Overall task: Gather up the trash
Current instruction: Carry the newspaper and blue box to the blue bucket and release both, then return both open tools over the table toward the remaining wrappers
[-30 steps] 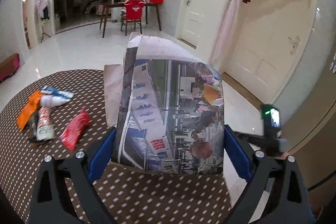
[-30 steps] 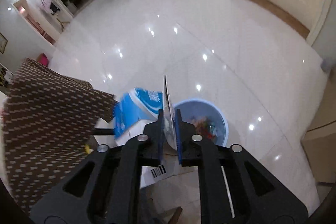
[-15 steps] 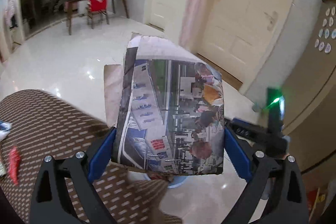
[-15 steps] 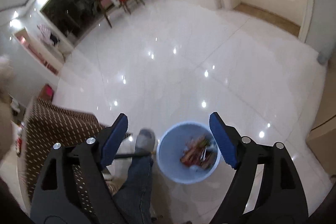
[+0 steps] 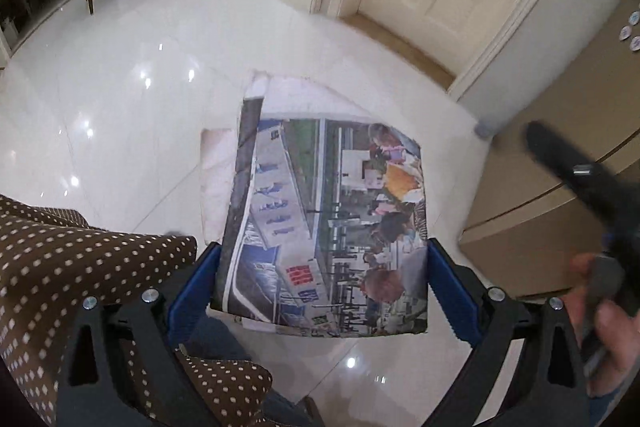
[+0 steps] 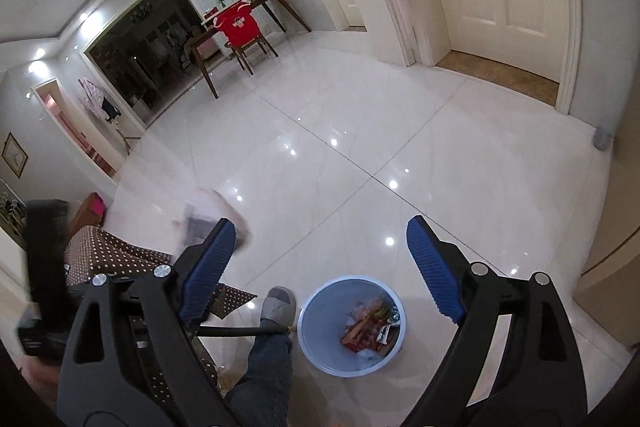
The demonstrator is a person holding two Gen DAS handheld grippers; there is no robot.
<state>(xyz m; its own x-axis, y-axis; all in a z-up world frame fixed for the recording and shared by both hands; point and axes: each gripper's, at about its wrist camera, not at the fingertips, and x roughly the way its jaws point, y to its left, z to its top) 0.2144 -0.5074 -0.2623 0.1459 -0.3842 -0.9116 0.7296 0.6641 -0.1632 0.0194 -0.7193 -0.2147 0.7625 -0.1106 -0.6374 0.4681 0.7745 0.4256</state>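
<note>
Far left, right-wrist view: dotted brown tablecloth (image 6: 116, 255) drapes over a table edge. The left gripper shows there only as a dark blur, so go by its own view.

Left-wrist view: left gripper (image 5: 320, 281) is clamped on a folded newspaper (image 5: 324, 223), blue pads pressing both side edges. The paper sticks out flat ahead of the fingers and hides the floor under it, so the bin is not visible in this view. Gripper points steeply down past the cloth corner, likely so the paper can drop straight once it is over the bin. White tiled floor (image 5: 120, 107) fills the rest of the view.

Centre, right-wrist view: the person's leg and grey slipper (image 6: 280, 303) stand just left of the bin, touching or nearly touching its rim.

Right of that: light blue bin (image 6: 352, 331) sits on the floor, near, with red and orange wrappers (image 6: 368, 323) already inside.

Right gripper (image 6: 320, 267) hangs above the bin with its jaws spread wide and nothing between them; they have just been opening, so its piece looks delivered.

Judgement: next up is the newspaper drop. Risk: a wide flat sheet can catch on the rim or land on the slipper.
</note>
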